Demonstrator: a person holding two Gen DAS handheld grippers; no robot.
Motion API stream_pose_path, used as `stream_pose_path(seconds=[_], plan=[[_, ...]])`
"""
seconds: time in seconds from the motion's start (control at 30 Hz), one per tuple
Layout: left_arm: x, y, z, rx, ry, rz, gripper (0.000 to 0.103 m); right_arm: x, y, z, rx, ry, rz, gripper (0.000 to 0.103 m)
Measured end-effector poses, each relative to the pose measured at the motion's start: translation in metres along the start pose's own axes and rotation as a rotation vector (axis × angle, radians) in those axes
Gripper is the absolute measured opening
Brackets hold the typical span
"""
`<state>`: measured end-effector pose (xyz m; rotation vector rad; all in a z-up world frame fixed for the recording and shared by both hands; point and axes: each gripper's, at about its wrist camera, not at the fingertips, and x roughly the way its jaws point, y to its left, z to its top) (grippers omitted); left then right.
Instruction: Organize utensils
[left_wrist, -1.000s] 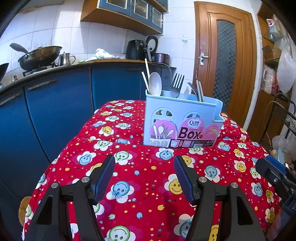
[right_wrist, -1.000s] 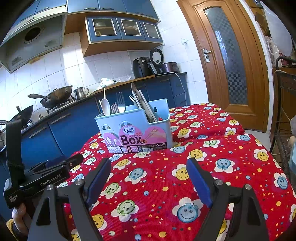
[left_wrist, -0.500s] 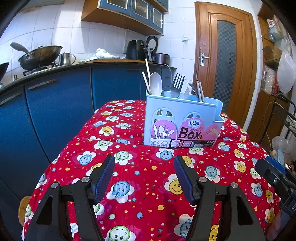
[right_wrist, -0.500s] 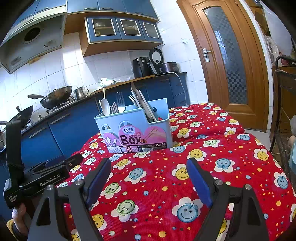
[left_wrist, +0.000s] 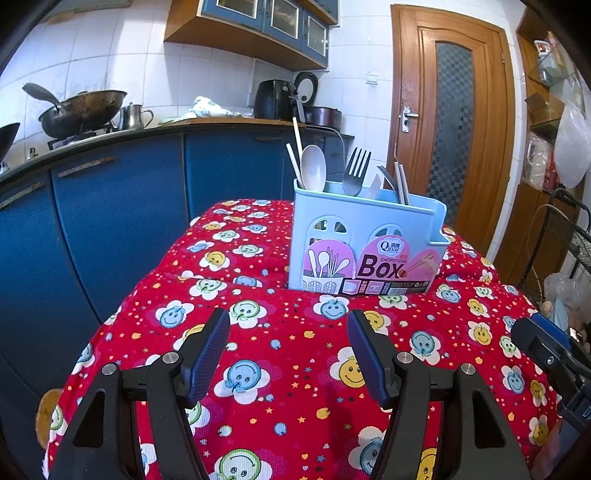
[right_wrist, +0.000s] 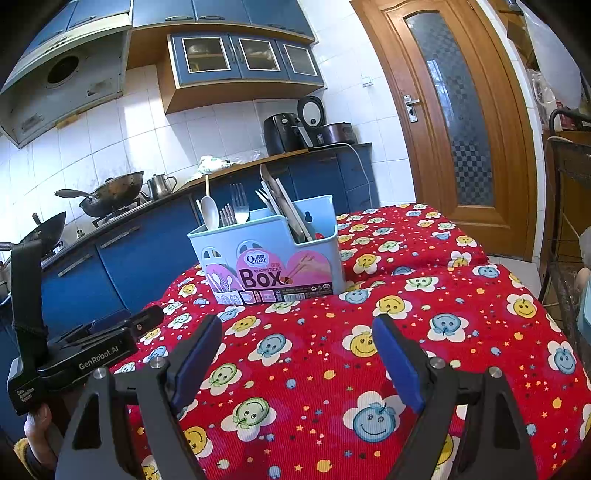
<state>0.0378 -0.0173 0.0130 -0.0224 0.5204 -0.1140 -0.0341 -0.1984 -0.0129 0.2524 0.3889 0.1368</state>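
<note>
The light blue utensil box (left_wrist: 364, 245) stands upright on the red smiley-print tablecloth (left_wrist: 295, 354), toward the far side of the table, its printed label facing both cameras. It is divided so that like sits with like: a pale spoon (left_wrist: 313, 168) and chopsticks (left_wrist: 295, 155) stand at one end, a dark fork (left_wrist: 355, 170) in the middle section, and flat metal pieces (right_wrist: 284, 206) lean at the other end, all handle-down so the working ends can be told apart at a glance.

The left gripper (left_wrist: 288, 350) hovers low over the cloth, well short of the box, its jaws spread wide and holding nothing. The right gripper (right_wrist: 295, 354) is likewise spread wide and empty, aimed at the box from the other side. No loose utensil is visible on the cloth. On this evidence the sorting appears complete, or nearly so; both tools look parked rather than reaching.
</note>
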Motion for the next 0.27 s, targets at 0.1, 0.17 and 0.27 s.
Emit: stream_pose_path(seconds=[0.1,0.17,0.27], plan=[[0.0,-0.0002,-0.0002,0.001,-0.001,0.002,0.067,0.0,-0.0001,0.0002,0.0,0.001,0.0,0.085],[0.0003,-0.0001,0.0,0.001,0.0,0.002,0.067,-0.0001,-0.0001,0.0002,0.001,0.001,0.0,0.085],[-0.0001,-0.0004,-0.0004,0.001,0.0,0.001,0.067,-0.0002,0.0,0.0003,0.001,0.001,0.0,0.085]])
